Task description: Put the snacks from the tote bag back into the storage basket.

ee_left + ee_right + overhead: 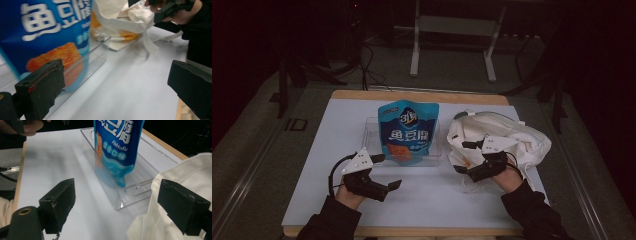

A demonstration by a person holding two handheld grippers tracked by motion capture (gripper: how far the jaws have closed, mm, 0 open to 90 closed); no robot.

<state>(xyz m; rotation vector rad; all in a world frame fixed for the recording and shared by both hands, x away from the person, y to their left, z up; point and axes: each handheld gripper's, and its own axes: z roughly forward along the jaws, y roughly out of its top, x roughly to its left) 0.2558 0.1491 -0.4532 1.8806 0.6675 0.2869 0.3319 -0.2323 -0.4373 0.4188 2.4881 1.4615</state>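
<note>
White table (422, 200) with a wood edge, dark room around it. Clear plastic tray (374, 131) sits mid-table; a blue snack pouch (408, 131) with white characters and "Fishtofu" print stands upright in it, leaning slightly. Cream cloth bag (507, 132) lies crumpled just right of the tray, its straps trailing on the table; something orange shows inside its opening in the left gripper view.

Left gripper (386, 171) held low at the tray's front left corner, jaws wide apart, nothing between them. In the left gripper view (115, 85) the jaws frame bare table, with the pouch (47, 35) and tray wall (97, 62) close beside the left-hand jaw; not touching as far as I can tell.

Right gripper (464, 156) at the front left edge of the bag, jaws also wide apart and empty. In the right gripper view (115, 202) one jaw is over bare table, the other over or against bag cloth (180, 170); contact unclear. Tray (130, 197) and pouch (117, 147) ahead of it.

Dark sleeves on both forearms.
</note>
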